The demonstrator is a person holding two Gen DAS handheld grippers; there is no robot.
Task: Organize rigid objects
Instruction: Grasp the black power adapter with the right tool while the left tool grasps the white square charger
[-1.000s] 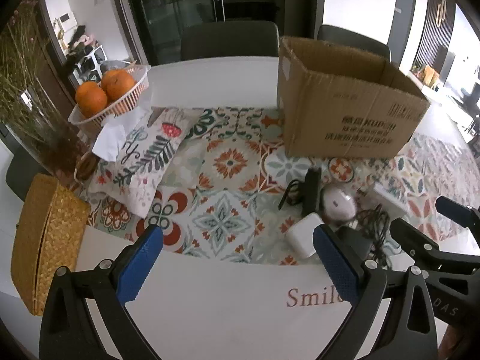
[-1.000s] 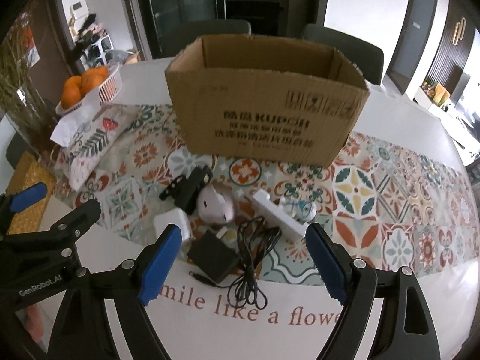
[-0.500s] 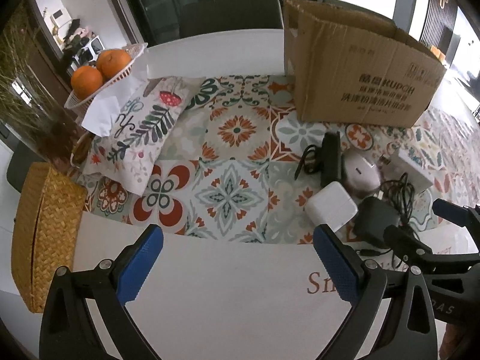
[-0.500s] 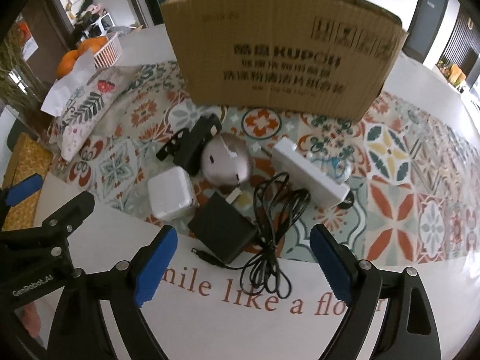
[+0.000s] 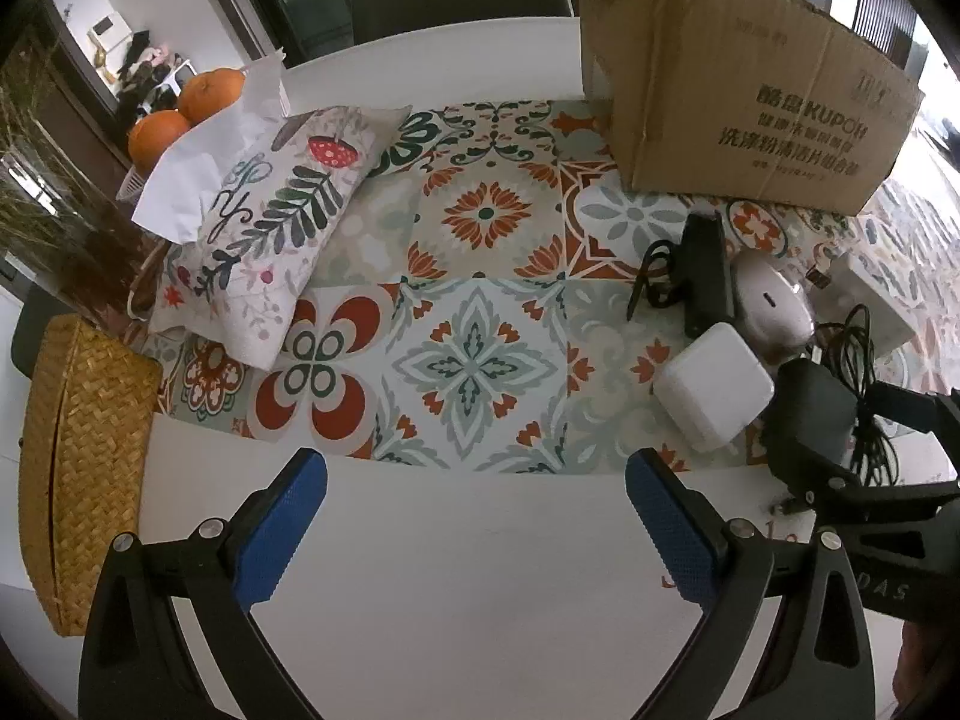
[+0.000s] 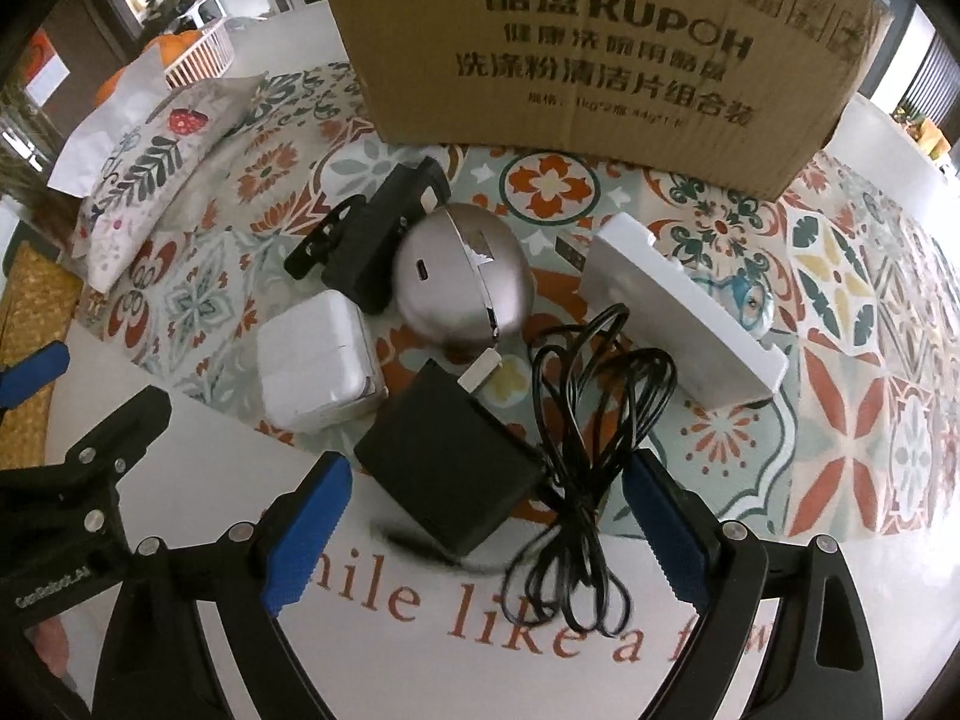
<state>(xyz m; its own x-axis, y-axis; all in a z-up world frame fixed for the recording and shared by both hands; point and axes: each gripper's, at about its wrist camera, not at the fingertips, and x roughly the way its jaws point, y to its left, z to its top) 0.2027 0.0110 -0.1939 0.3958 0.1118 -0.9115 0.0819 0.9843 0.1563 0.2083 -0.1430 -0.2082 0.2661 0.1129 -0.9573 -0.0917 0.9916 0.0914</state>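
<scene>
My right gripper [image 6: 486,480] is open and points steeply down at a black power adapter [image 6: 450,468] with a tangled black cable [image 6: 576,450]. The adapter lies just ahead, between the blue pads [image 6: 306,522], and is not touched. Behind it sit a white charger block [image 6: 315,354], a silver rounded device [image 6: 462,276], a black clip-like device [image 6: 384,240] and a long white block [image 6: 684,312]. A cardboard box [image 6: 600,42] stands behind them all. My left gripper [image 5: 474,480] is open and empty over the white table edge, left of the white charger block [image 5: 714,390].
A patterned runner [image 5: 480,360] covers the table's middle. A printed cushion [image 5: 270,222], a paper and a basket of oranges [image 5: 180,114] sit at the far left, with a woven box [image 5: 78,450] at the near left. Dark chairs [image 5: 456,0] stand behind the table.
Both grippers have sunk toward the table and tipped further down, so the objects look bigger and closer. The right gripper's jaws have widened. Nothing was picked up.
</scene>
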